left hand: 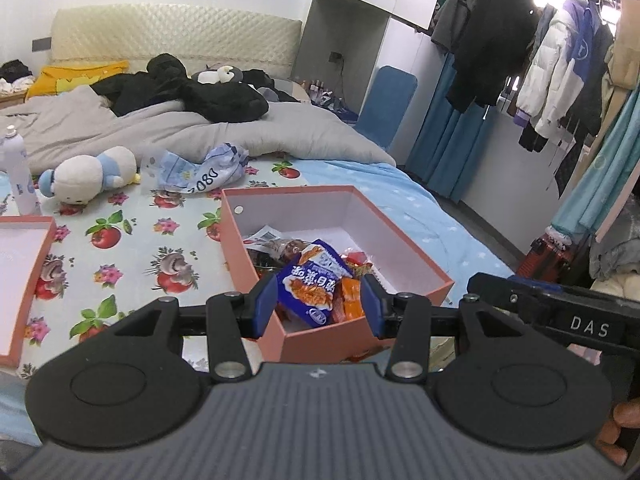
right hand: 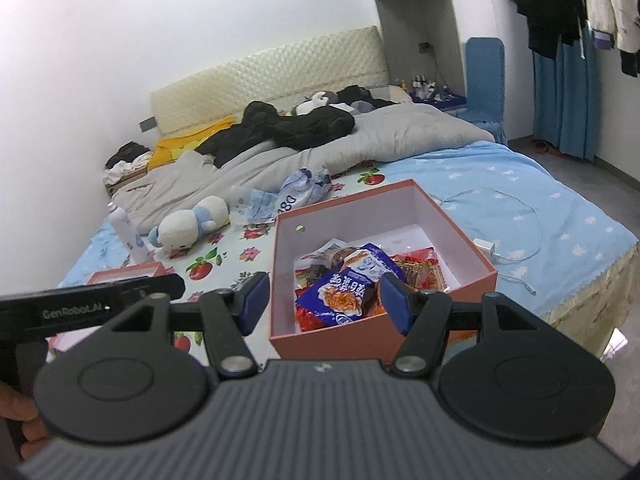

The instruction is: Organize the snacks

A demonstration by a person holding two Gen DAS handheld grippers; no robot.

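A pink box (left hand: 404, 248) stands open on the bed and holds several snack packets. A blue packet (left hand: 310, 286) lies on top of orange and red ones. My left gripper (left hand: 318, 304) is open above the box's near corner, its blue pads either side of the blue packet without touching it. In the right wrist view the same box (right hand: 456, 220) and blue packet (right hand: 344, 292) show. My right gripper (right hand: 324, 300) is open and empty above the box's near wall.
The box lid (left hand: 24, 264) lies at the left on the flowered sheet. A plush toy (left hand: 88, 174), a spray bottle (left hand: 16, 172) and a crumpled plastic bag (left hand: 200, 170) lie behind. A white charger and cable (right hand: 496, 248) lie right of the box. Clothes hang at the right.
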